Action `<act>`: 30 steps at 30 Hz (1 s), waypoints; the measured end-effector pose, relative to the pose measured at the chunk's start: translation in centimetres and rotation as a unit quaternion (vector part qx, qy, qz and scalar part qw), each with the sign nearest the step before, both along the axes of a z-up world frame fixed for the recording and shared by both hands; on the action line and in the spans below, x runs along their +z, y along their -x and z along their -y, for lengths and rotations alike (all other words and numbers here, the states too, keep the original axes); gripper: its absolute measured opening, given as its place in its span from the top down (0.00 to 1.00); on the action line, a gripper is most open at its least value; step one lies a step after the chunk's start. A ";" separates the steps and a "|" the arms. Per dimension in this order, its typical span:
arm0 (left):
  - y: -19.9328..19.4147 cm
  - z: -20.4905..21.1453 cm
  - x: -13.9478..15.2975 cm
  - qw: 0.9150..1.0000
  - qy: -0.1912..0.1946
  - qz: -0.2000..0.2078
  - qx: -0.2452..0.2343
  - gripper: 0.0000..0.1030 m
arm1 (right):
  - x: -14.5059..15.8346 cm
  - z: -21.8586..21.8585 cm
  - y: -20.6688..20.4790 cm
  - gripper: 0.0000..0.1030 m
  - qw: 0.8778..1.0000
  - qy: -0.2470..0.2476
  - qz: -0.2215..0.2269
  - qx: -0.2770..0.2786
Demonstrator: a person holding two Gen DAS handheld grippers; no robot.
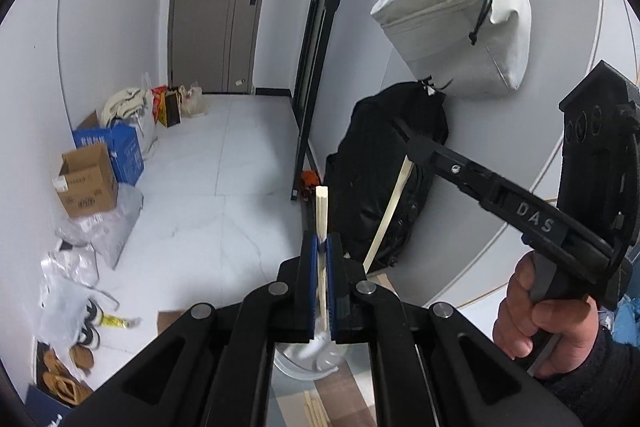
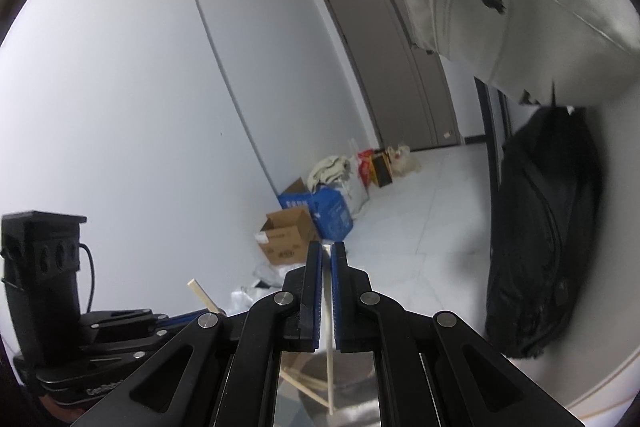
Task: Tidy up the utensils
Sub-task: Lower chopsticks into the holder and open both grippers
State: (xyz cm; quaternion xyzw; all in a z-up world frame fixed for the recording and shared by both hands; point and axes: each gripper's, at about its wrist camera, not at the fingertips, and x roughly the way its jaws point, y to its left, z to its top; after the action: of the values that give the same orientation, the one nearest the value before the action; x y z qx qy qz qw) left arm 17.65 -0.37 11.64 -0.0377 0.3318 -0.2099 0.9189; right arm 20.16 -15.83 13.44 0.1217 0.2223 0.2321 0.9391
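My left gripper (image 1: 322, 243) is shut on a pale wooden chopstick (image 1: 321, 211) that sticks up past its blue pads. In the left wrist view my right gripper (image 1: 412, 143) comes in from the right, held by a hand (image 1: 536, 319), with a long pale chopstick (image 1: 390, 207) hanging from its tips. The right wrist view shows the right gripper (image 2: 327, 251) shut on that thin chopstick (image 2: 329, 367), which runs down between the pads. The left gripper (image 2: 216, 311) lies at lower left there, with its chopstick end (image 2: 202, 293) poking out. Both are raised above the table.
Under the grippers sits a round container (image 2: 352, 383), with loose chopsticks (image 1: 316, 411) on the table nearby. On the wall at the right hang a white bag (image 1: 452, 27) and a black backpack (image 1: 384, 187). Cardboard boxes (image 1: 86, 183) and plastic bags line the far floor.
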 end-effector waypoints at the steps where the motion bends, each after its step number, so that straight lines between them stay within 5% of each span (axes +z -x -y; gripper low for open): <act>1: -0.2 -0.1 0.1 1.000 -0.002 0.002 0.000 1.00 | 0.0 -0.2 -0.4 0.97 1.000 0.002 0.004 -0.003; 11: -2.1 0.3 -1.5 0.999 -0.036 0.012 0.002 1.00 | -1.9 -2.2 -3.5 0.97 0.999 0.023 0.022 -0.006; 30: -4.0 0.5 -5.3 0.998 -0.042 -0.032 -0.029 0.99 | -8.2 -2.4 -4.9 0.94 0.998 0.038 -0.037 0.017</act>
State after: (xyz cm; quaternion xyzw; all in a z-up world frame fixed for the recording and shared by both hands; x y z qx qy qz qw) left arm 21.60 -0.92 6.33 0.0043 0.3703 -0.2214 0.9021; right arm 25.10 -13.45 5.23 0.0901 0.2677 0.2349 0.9301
